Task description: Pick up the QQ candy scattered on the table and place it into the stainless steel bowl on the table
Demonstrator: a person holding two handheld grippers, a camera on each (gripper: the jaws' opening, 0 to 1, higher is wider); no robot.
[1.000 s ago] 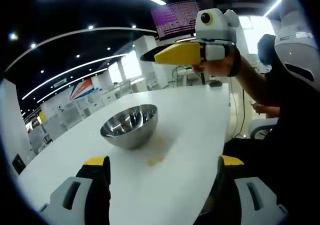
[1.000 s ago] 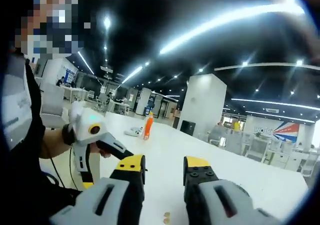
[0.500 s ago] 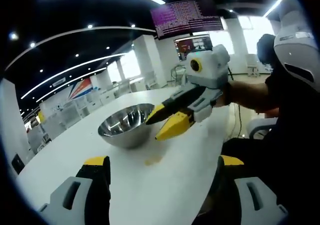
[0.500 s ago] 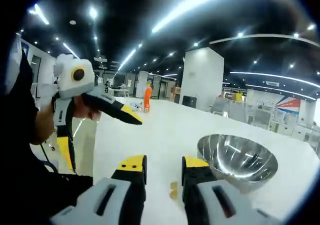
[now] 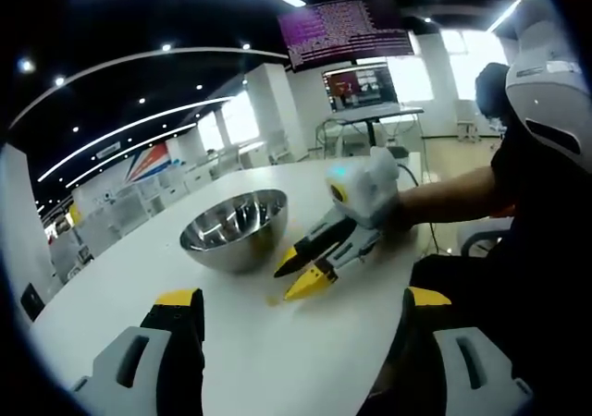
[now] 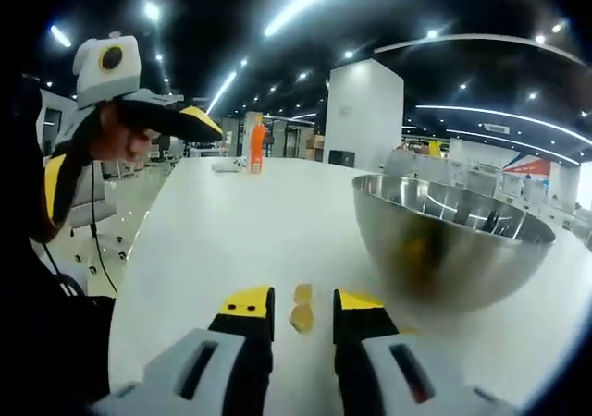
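- Over the last second the right gripper (image 5: 298, 277) has swung down from high above the table (image 5: 305, 360) to its surface; in the left gripper view its yellow tips now sit low beside the stainless steel bowl (image 5: 233, 229), angled toward the tabletop.
- In the right gripper view the scene has shifted with it: the bowl has come in from out of frame and now looms large on the right, and the QQ candy (image 6: 302, 311) has moved from the bottom edge up into the gap between this gripper's own jaws.
- Candy position: two small yellow pieces on the white table, one just behind the other, near the bowl's base but apart from it. A faint yellow smear shows at the right gripper's tips in the left gripper view, probably the same candy.
- Right gripper state: jaws parted, one either side of the candy, not yet closed on it. Whether the pads touch the candy I cannot tell.
- Left gripper (image 5: 301, 300): spread wide, nothing between its jaws, held back from the bowl. It has stayed nearly unmoved across the second.
- An orange bottle (image 6: 257, 147) stands far down the table, well apart from the work.
- Judgement: approach is finished, grasp is next. The candy is small and low, so the jaws must close right at table level or it may skid out.
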